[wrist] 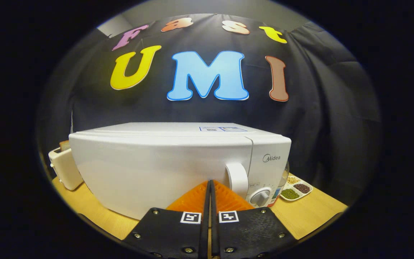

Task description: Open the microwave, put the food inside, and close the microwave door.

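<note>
A white, box-shaped microwave [164,165] with a smooth, slightly bowed door stands on the light wooden tabletop [311,212], its door shut flush with the body. A white vertical handle [237,178] sits at the right end of the door, and a round white dial [261,196] lies just below and to the right of it on the narrow control panel. The gripper [210,185] is held in front of the lower door, its two fingers pressed together with only a thin dark slit between them and nothing held; their tips lie close to the door, just left of the handle, though whether they touch it cannot be told. Behind the microwave's left end stands a cream-coloured toaster [63,169] with a brown slice of bread [64,145] sticking up from its slot. To the right of the microwave, a white divided dish [297,190] rests on the table, its compartments holding green beans, dark reddish-brown beans and pale yellowish grains. A clear container [283,180] is partly hidden behind the microwave's right corner; its contents cannot be made out.
</note>
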Demonstrator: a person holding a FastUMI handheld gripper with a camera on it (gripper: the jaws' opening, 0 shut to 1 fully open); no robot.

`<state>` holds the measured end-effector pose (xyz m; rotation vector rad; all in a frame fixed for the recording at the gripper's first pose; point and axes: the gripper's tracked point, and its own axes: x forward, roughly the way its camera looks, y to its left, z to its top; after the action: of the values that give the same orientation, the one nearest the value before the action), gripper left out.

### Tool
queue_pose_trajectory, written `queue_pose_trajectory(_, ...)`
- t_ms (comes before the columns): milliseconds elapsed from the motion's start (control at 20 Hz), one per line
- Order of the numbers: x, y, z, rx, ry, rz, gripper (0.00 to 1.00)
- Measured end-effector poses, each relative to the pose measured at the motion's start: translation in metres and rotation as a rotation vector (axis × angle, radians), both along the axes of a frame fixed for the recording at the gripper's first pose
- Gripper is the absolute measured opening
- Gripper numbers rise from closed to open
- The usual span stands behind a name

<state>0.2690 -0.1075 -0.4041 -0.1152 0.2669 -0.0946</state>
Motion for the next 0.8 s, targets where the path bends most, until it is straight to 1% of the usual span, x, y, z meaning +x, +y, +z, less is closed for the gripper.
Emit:
queue_pose_trajectory(50,-0.001,-0.001,0.000,-0.024,0.007,-0.004,0.04)
queue_pose_trajectory(100,-0.003,0.001,-0.005,-0.007,0.044,0.007,0.03)
queue_pose_trajectory(150,-0.009,0.006,-0.010,0.039,0.078,0.019,0.03)
queue_pose_trajectory(200,-0.014,0.004,-0.003,0.060,0.073,0.004,0.03)
queue_pose_trajectory(300,-0.025,0.005,0.019,0.044,0.043,0.009,0.02)
queue_pose_trajectory(550,-0.083,0.026,0.057,0.038,0.007,0.039,0.02)
queue_pose_trajectory(800,-0.152,0.074,0.098,0.104,-0.001,0.145,0.03)
